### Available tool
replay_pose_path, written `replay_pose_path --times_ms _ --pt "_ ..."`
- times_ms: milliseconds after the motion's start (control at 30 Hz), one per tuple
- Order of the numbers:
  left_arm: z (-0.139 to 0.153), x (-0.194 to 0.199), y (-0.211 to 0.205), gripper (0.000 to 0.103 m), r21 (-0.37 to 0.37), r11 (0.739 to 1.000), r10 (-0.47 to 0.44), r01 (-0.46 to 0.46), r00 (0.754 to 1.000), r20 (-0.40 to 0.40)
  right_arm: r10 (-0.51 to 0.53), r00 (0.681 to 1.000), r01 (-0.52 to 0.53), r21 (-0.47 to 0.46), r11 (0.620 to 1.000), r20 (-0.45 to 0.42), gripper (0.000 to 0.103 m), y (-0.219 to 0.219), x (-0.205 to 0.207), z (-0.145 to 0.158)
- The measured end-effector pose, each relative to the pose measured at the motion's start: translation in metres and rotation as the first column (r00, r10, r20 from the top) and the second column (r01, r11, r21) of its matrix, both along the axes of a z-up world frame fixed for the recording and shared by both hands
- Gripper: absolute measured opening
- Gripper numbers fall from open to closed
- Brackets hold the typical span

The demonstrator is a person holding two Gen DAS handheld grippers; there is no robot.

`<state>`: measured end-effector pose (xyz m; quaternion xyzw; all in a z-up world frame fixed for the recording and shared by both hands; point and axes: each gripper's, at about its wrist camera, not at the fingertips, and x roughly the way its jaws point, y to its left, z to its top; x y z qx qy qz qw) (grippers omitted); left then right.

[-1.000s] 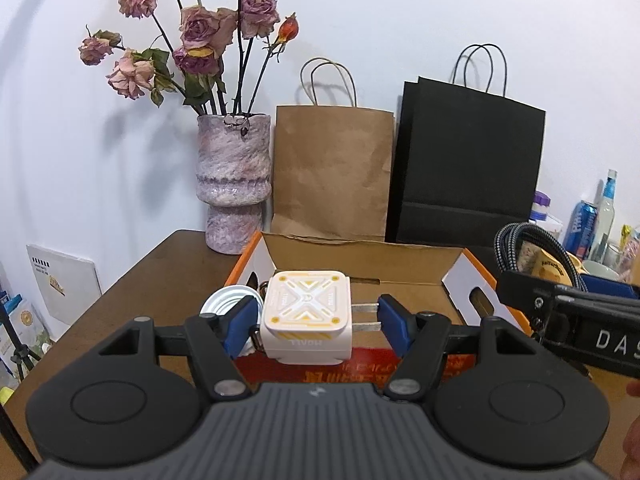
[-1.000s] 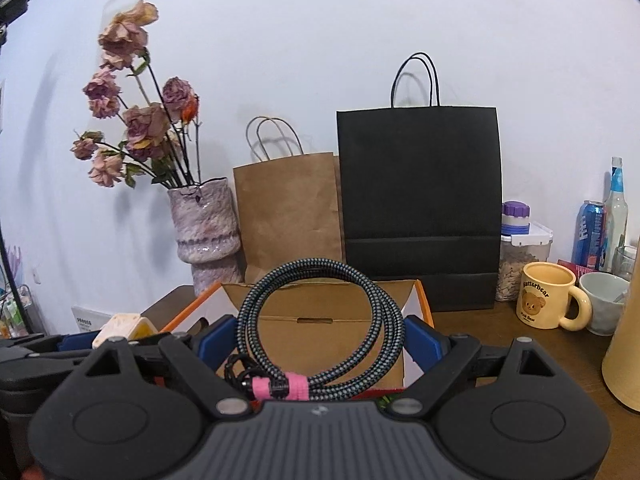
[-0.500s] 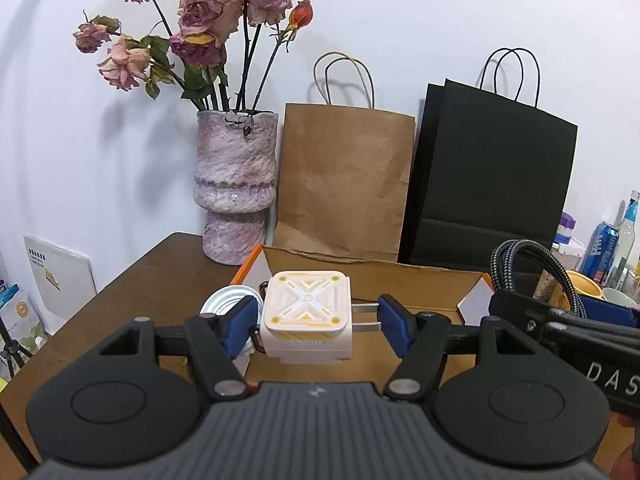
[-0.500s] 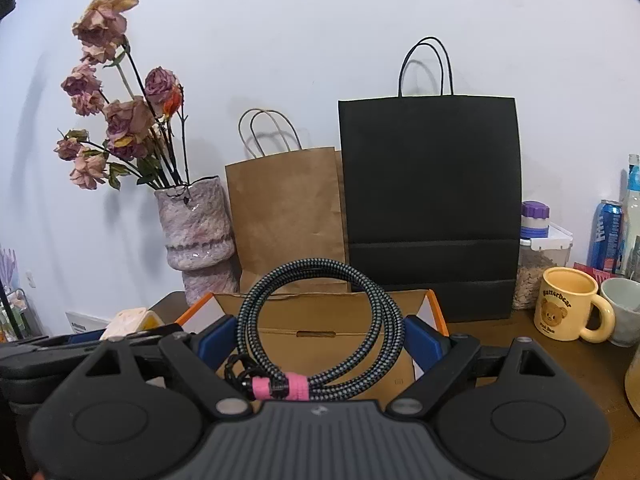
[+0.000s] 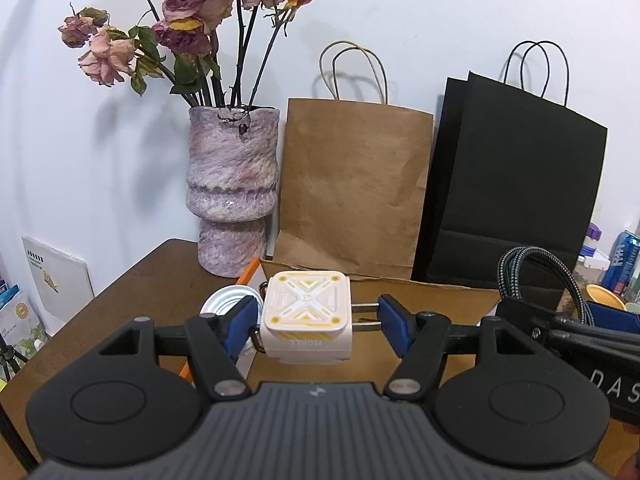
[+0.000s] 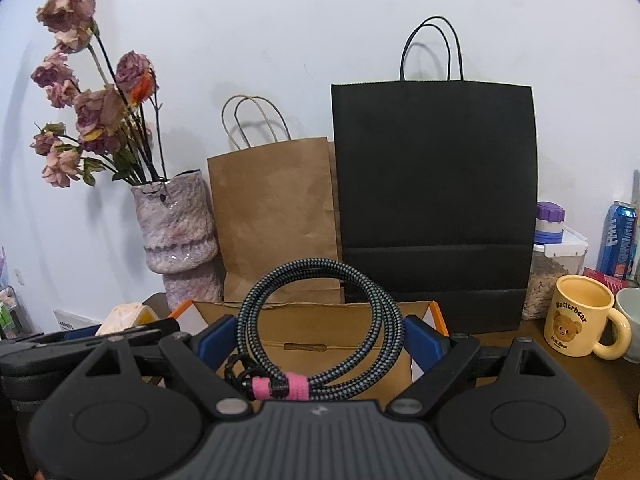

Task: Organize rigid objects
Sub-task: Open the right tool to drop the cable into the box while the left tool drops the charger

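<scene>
The left gripper (image 5: 313, 322) holds a white and yellow charger (image 5: 307, 322) clamped between its blue pads (image 5: 239, 322), one pad against the charger body and the other against the tips of its two prongs. The right gripper (image 6: 316, 340) holds a coiled braided cable (image 6: 320, 320), bound with a pink strap (image 6: 280, 388), between its blue pads (image 6: 420, 342); the jaws stand wide, closed on the coil. Both held items are above the open cardboard box (image 5: 420, 292), which sits on the brown table (image 5: 132, 300) near its rear edge. A white round lid (image 5: 224, 300) lies just beside the box's orange left flap, behind the left pad.

Obstructions behind the box, along the rear edge against the wall:
- A mottled pink-grey vase (image 5: 232, 196) with dried roses (image 5: 180, 32), near the rear left corner.
- A brown paper bag (image 5: 352, 184), upright, just beside the vase.
- A black paper bag (image 5: 508, 184), upright, to the right of the brown bag.

Items toward the right edge, as seen from the right wrist:
- A clear container with a purple cap (image 6: 554, 264), just beside the black bag.
- A blue can (image 6: 618, 240).
- A yellow mug (image 6: 580, 316) with a bear print.

The wall (image 6: 280, 20) is plain white. A white booklet (image 5: 56, 276) stands beyond the left edge of the table.
</scene>
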<state>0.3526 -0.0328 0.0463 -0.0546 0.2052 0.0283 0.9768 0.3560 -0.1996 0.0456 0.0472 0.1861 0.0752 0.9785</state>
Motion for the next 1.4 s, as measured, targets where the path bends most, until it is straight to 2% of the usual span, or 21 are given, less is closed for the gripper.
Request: replay_pose_path --times_ms 600,1133,1200,1267,1400 --pt "-0.013 0.046 0.008 0.067 0.024 0.998 0.051 -0.05 0.998 -0.041 -0.002 0.998 0.0 -0.026 1.0 -0.066 0.088 0.006 0.038 -0.018" --pt "-0.03 0.06 0.01 0.068 0.07 0.995 0.072 -0.065 0.992 -0.106 0.001 0.991 -0.007 -0.051 0.999 -0.13 0.09 0.009 0.047 -0.033" --pt "-0.031 0.062 0.009 0.074 0.082 0.994 0.079 -0.07 0.991 -0.112 0.011 0.989 -0.019 -0.051 0.999 -0.148 0.092 0.009 0.048 -0.035" --pt "-0.029 0.06 0.009 0.103 0.088 0.993 0.089 -0.08 0.991 -0.099 -0.001 0.989 -0.008 -0.059 0.998 -0.147 0.1 0.01 0.048 -0.036" --pt "-0.025 0.057 0.011 0.103 0.074 0.993 0.095 -0.089 0.992 -0.083 -0.031 0.989 0.022 -0.06 0.998 -0.147 0.103 0.008 0.047 -0.035"
